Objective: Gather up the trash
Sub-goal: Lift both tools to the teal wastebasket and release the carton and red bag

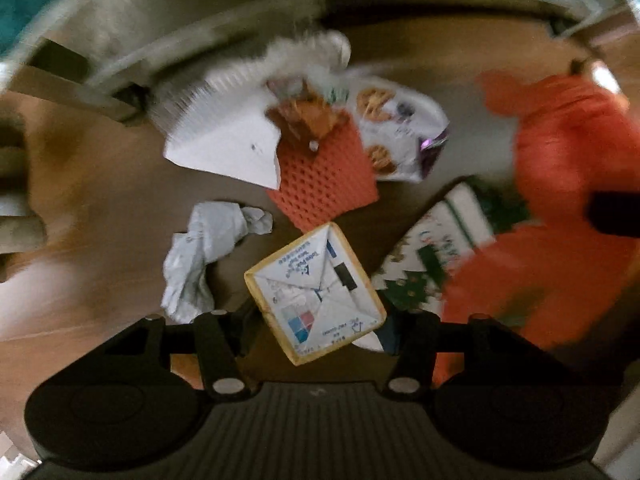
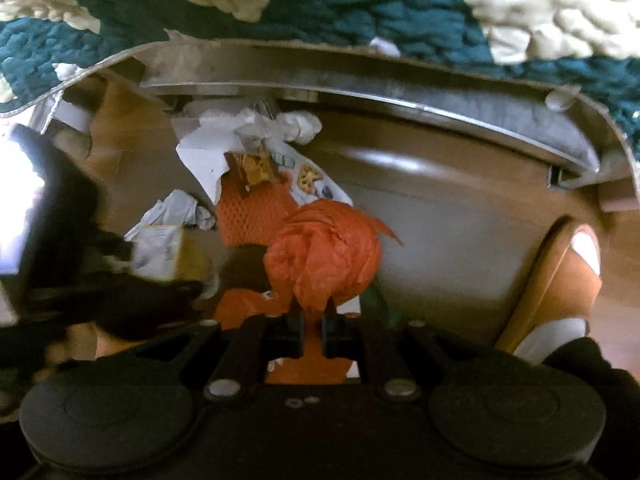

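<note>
Orange crumpled plastic bag (image 2: pixel 322 256) pinched in right gripper (image 2: pixel 311 330), above brown floor (image 2: pixel 420 216). Left gripper (image 1: pixel 316 334) clamps yellow-edged square carton (image 1: pixel 316 294), beside white crumpled paper (image 1: pixel 204 256).

The floor (image 1: pixel 100 208) looks like smooth brown wood with a soft shine, and the carton (image 1: pixel 316 292) is shiny coated card with yellow edges. The crumpled paper (image 1: pixel 204 252) is white and wrinkly, the flat sheet (image 1: pixel 224 144) is smooth white paper, the orange mat (image 1: pixel 324 184) is bumpy with small holes, and the cookie wrapper (image 1: pixel 396 128) is glossy plastic. The orange bag (image 2: pixel 324 256) is thin crinkled plastic, the blanket (image 2: pixel 360 4) is thick, fuzzy teal and cream cloth, and the black gripper (image 2: pixel 311 326) is matt plastic.
</note>
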The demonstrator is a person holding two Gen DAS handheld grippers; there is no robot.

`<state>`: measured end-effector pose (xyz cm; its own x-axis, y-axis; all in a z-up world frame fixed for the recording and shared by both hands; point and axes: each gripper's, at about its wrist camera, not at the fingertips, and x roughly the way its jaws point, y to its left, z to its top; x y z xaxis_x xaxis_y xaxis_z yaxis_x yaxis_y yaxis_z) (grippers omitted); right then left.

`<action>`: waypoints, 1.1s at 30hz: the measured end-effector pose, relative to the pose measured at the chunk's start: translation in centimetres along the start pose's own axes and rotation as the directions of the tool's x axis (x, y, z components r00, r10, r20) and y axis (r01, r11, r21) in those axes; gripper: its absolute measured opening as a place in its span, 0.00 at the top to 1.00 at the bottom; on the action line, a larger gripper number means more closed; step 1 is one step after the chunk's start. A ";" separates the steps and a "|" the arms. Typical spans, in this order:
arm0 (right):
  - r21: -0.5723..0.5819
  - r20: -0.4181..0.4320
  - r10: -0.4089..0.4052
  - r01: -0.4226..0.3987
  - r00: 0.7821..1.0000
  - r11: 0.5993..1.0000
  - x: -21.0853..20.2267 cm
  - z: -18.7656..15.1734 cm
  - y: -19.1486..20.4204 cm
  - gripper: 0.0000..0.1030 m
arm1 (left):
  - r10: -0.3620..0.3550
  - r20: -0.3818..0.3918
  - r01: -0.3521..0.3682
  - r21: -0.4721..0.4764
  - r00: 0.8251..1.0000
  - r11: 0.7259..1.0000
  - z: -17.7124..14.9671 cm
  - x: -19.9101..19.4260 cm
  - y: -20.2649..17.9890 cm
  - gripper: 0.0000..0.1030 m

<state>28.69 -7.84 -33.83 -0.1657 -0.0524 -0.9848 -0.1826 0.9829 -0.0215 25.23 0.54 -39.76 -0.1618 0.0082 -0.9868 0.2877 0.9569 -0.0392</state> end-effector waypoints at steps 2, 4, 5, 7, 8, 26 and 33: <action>-0.002 0.029 -0.004 0.004 1.000 1.000 -1.0 -0.3 0.1 0.94 | 0.002 0.041 -0.002 -0.004 0.999 1.000 -0.6 -2.8 -0.2 0.46; -0.011 0.064 -0.010 0.010 0.998 1.000 -2.4 -0.7 0.4 0.94 | 0.019 0.078 -0.018 -0.008 0.997 1.000 -1.2 -5.4 -0.5 0.46; -0.021 0.089 -0.014 0.016 0.996 1.000 -3.4 -0.9 0.6 0.94 | 0.023 0.100 -0.022 -0.018 0.995 1.000 -1.5 -6.5 -0.4 0.46; -0.043 0.135 -0.015 0.021 0.991 0.999 -5.3 -1.4 1.1 0.94 | 0.031 0.152 -0.024 -0.050 0.988 0.998 -2.3 -9.0 -0.4 0.46; -0.051 0.162 -0.009 0.018 0.987 0.999 -6.6 -1.8 1.4 0.94 | 0.037 0.184 -0.026 -0.065 0.982 0.998 -2.9 -10.4 -0.4 0.46; -0.200 0.695 0.019 0.167 0.719 0.965 -31.9 -9.3 3.9 0.95 | 0.041 0.800 0.159 -0.168 0.598 0.973 -11.7 -36.4 -1.7 0.45; -0.198 0.838 0.021 0.268 0.545 0.943 -41.9 -8.3 4.6 0.95 | 0.063 0.909 0.140 -0.132 0.412 0.981 -12.1 -45.7 -2.2 0.45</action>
<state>26.76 -2.54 8.78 0.7185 0.1400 -0.6813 -0.4082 0.8780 -0.2501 20.58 1.52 7.31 0.8099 -0.1999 -0.5515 0.1354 0.9785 -0.1558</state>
